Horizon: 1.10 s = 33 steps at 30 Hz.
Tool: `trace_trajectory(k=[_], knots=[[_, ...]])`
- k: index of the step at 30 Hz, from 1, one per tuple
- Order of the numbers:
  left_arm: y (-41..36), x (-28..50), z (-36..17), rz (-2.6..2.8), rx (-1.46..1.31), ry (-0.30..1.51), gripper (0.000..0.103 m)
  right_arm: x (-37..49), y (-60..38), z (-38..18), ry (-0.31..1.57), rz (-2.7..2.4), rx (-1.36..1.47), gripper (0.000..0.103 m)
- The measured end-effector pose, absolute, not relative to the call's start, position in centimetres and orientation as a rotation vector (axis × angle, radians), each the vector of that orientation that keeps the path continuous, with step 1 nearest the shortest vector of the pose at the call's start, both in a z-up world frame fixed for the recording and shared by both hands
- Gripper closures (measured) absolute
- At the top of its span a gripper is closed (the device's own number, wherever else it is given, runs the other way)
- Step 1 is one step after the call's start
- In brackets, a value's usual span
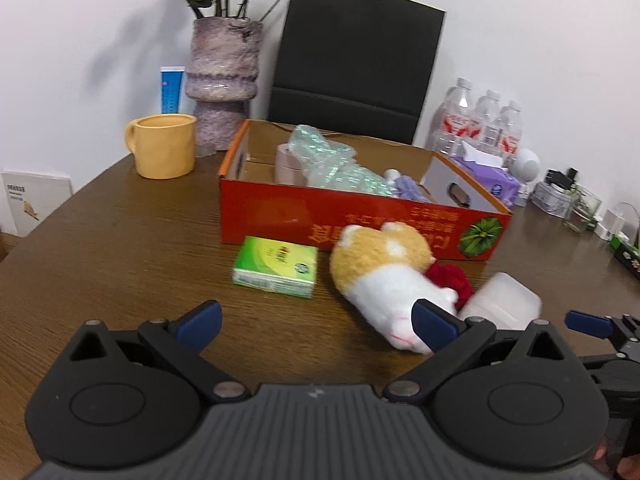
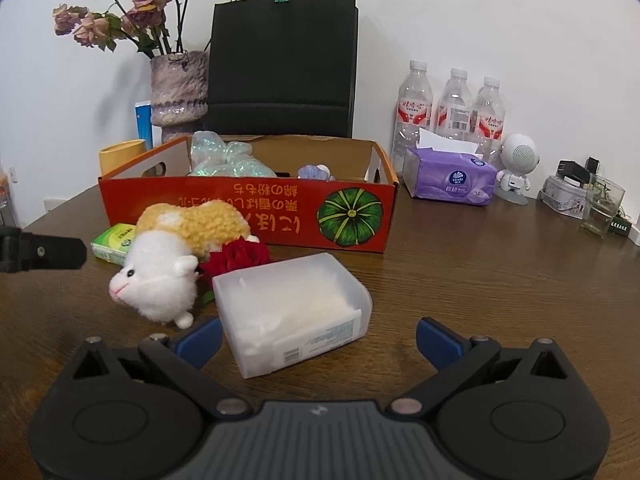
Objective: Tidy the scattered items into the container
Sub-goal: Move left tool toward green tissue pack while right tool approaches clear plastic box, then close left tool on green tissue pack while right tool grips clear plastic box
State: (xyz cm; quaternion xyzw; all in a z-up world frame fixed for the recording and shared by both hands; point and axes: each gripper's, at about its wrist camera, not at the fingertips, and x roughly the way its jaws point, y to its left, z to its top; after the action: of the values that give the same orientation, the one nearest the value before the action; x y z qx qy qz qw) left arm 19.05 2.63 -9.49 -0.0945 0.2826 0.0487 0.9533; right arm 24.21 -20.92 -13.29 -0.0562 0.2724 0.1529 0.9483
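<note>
Right now both your tools gape empty: the left tool (image 1: 318,326) near the plush hamster (image 1: 384,276), the right tool (image 2: 319,338) seemingly around the plastic box (image 2: 292,308), before the red carton (image 2: 248,210).

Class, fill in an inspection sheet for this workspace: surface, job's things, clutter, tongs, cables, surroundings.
Surface: brown wooden table.
Job's things: red cardboard box, partly filled; plush hamster, green packet, red flower and translucent plastic box lie outside it.
Clutter: yellow mug, vase, tissue pack, water bottles.
Tongs: left tongs open, empty; right tongs open, empty.
Cables: nothing seen.
Surroundings: white wall, black bag.
</note>
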Motion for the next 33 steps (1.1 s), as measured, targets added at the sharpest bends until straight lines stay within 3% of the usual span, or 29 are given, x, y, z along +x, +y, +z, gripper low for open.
trace_trajectory(k=[33], knots=[[5.8, 28.5, -13.3, 0.139, -0.078, 0.704, 0.0, 28.9, -19.1, -14.2, 0.613, 0.371, -0.125, 0.0]])
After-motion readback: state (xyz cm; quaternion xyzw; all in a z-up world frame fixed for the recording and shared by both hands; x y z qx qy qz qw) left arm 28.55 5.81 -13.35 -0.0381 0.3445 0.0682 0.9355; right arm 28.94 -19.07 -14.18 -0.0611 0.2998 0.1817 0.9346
